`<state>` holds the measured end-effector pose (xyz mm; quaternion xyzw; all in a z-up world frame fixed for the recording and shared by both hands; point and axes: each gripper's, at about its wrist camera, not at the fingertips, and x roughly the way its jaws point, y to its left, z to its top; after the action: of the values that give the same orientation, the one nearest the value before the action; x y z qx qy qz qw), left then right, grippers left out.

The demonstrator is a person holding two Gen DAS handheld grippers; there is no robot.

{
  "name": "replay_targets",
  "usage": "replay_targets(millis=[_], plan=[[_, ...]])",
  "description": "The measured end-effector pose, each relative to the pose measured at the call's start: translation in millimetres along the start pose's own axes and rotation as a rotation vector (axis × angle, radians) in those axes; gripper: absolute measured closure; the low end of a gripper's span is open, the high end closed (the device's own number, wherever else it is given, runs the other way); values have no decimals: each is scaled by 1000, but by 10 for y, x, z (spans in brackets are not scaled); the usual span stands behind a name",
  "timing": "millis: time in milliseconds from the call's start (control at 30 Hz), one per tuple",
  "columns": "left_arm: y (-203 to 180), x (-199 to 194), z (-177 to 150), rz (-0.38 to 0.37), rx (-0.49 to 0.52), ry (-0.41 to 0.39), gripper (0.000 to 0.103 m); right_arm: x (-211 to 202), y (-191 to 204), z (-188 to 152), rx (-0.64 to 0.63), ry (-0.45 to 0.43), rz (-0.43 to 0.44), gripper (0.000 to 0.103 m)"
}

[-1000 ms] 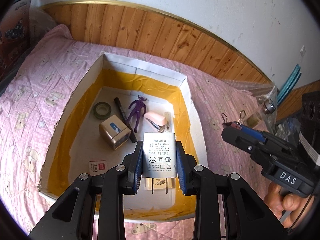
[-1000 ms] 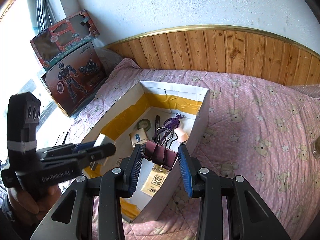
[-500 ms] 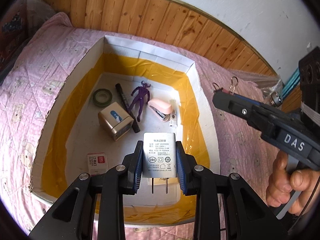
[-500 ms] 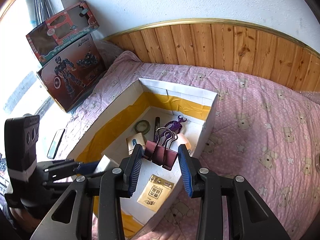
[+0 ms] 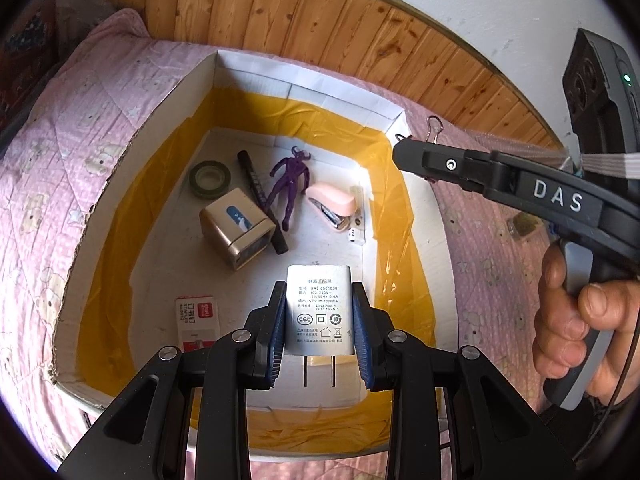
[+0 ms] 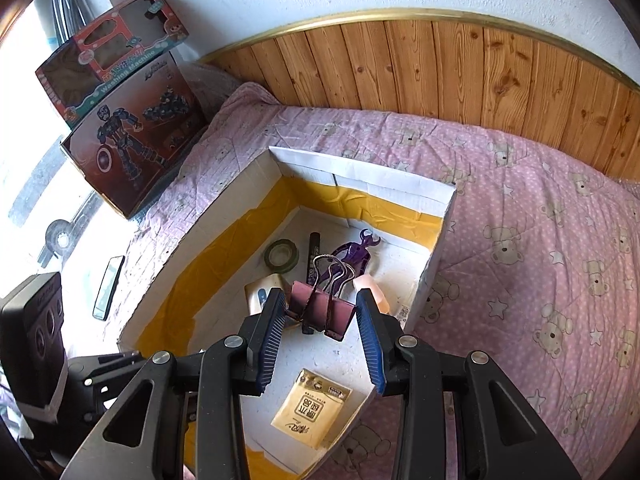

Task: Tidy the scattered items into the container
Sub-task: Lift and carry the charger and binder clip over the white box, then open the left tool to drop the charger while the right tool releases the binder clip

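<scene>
The left gripper (image 5: pixel 319 320) has its jaws clamped on the sides of a white power adapter (image 5: pixel 319 310), prongs pointing back toward the camera, held above the near part of the cardboard box (image 5: pixel 308 88). The right gripper (image 6: pixel 322 322) grips a maroon binder clip (image 6: pixel 322 312) between its jaws, wire handles pointing away, also over the box.

Inside the yellow-lined box lie a roll of green tape (image 5: pixel 210 179), a black marker (image 5: pixel 260 200), a purple figure (image 5: pixel 290 184), a pink stapler (image 5: pixel 333 204), a small gold cube (image 5: pixel 238 234), a red staple box (image 5: pixel 196 322) at the near left, and a yellow packet (image 6: pixel 310 412) at the near right.

The box sits on a bed with a pink bear-print quilt (image 6: pixel 540 220); wood panelling (image 6: pixel 440 68) runs along the far side, toy boxes (image 6: pixel 120 92) at the far left.
</scene>
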<state>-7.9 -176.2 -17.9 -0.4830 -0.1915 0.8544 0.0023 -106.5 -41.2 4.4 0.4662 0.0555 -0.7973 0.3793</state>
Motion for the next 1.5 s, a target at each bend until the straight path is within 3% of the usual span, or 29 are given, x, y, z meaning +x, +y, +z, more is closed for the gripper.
replay_targets(millis=[333,900,1033,1500], plan=[[65,83,15,17,-25,24,72,248,14,79,-10,74,6,65],[104,151,43,33,-46,33,69,550,-16,173,-78,153,-85,64],[133,158,51,40,-66,34,64,543,-67,172,-56,141,-98,55],[224,93,75,60,-112,9,62,414,-71,98,-23,122,-64,53]])
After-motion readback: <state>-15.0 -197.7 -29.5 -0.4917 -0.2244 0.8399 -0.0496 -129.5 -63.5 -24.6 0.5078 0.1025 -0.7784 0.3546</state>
